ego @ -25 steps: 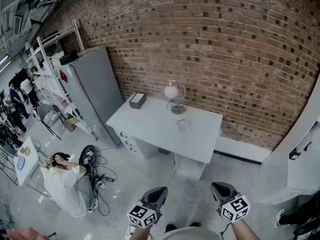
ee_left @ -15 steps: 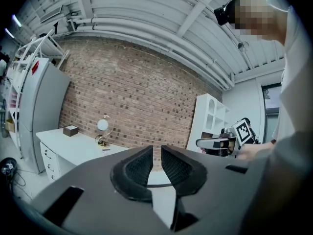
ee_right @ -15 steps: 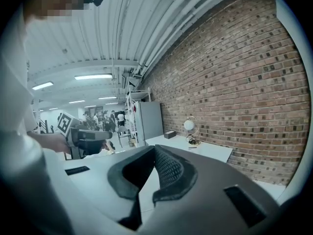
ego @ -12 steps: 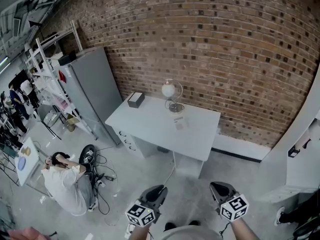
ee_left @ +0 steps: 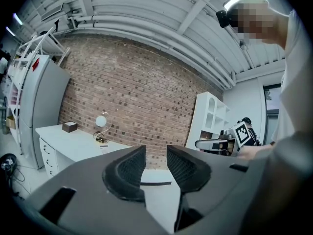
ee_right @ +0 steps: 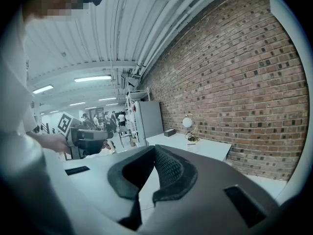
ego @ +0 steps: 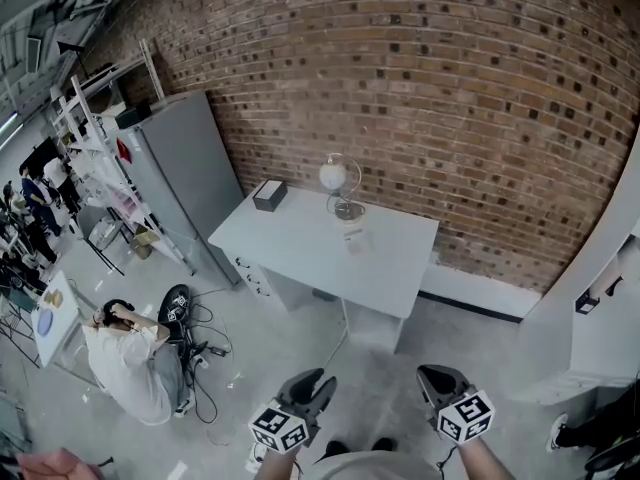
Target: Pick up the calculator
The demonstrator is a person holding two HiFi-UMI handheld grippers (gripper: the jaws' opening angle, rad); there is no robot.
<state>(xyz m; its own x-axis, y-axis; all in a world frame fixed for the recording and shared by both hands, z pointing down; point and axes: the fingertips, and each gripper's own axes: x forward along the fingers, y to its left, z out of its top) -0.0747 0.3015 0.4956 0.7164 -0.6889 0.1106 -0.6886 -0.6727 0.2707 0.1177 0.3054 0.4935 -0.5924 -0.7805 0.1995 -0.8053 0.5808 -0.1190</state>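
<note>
Lying on the white desk point(ego: 290, 253), the calculator point(ego: 352, 238) looks small, pale.

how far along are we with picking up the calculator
Done: nothing yet; the white desk stands across the floor from both grippers.
In hand: the left gripper is opening its fingers with nothing between them; the right gripper has its fingers together, empty.
Left: reach the desk, grasp and lift. The small flat item by the globe lamp may be the calculator, but it is too small to tell.

On the desk point(ego: 300, 253), the small flat item point(ego: 353, 239) beside the globe point(ego: 333, 176) — too small to identify.
</note>
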